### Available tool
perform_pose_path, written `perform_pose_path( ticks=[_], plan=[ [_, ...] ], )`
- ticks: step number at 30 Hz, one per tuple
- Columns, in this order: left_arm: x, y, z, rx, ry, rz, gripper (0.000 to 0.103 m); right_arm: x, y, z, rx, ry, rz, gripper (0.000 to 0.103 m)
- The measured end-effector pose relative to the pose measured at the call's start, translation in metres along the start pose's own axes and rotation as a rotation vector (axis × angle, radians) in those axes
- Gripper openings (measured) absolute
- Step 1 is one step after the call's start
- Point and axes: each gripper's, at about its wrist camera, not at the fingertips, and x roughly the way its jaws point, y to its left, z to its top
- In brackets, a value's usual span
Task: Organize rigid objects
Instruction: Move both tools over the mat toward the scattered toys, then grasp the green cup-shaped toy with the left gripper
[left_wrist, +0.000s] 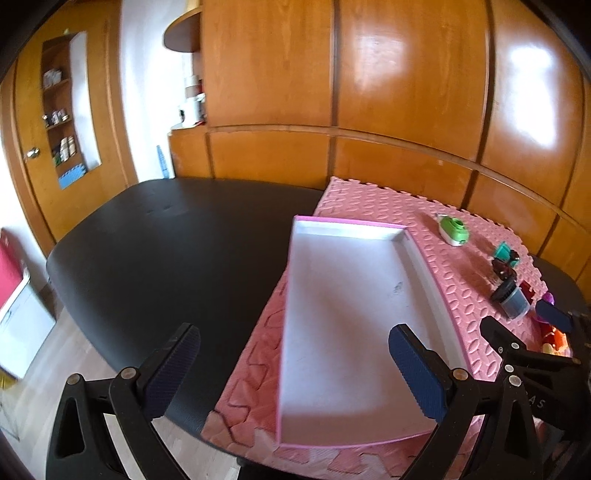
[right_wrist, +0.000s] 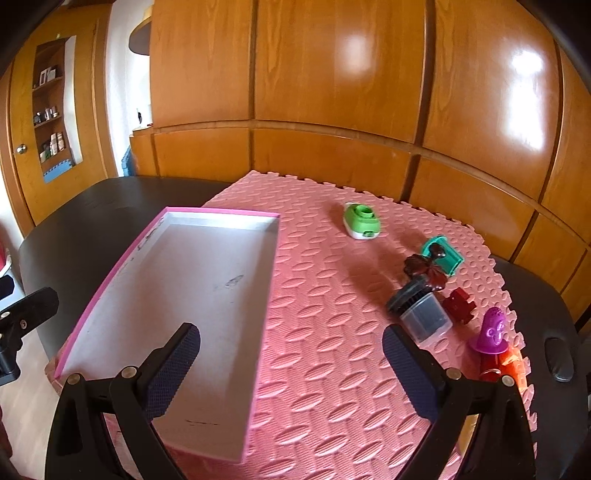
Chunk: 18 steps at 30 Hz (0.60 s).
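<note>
A shallow pink-edged tray (right_wrist: 192, 295) is seen lying on a pink foam mat (right_wrist: 332, 350) over a black table (left_wrist: 166, 251). Small toys, among them a green one (right_wrist: 362, 220) and a purple figure (right_wrist: 493, 332), are scattered on the mat to the tray's right. The left gripper (left_wrist: 295, 373) and right gripper (right_wrist: 291, 373) are held spread wide, with nothing gripped.

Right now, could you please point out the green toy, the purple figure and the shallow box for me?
green toy (right_wrist: 362, 221), right wrist view, on its green top.
purple figure (right_wrist: 493, 332), right wrist view, on its face.
shallow box (right_wrist: 192, 280), right wrist view, on its bare white floor.
</note>
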Motion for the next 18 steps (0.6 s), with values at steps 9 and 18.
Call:
perform_pose_path(
  ticks=[9, 18],
  plan=[
    [0.02, -0.049, 0.029, 0.105, 0.039, -0.101, 0.103, 0.012, -0.084, 0.014, 0.088, 0.05, -0.038, 0.101],
    [0.055, -0.105, 0.069, 0.158, 0.083, -0.196, 0.103, 0.022, -0.198, 0.021, 0.223, 0.057, -0.14, 0.101]
  ],
)
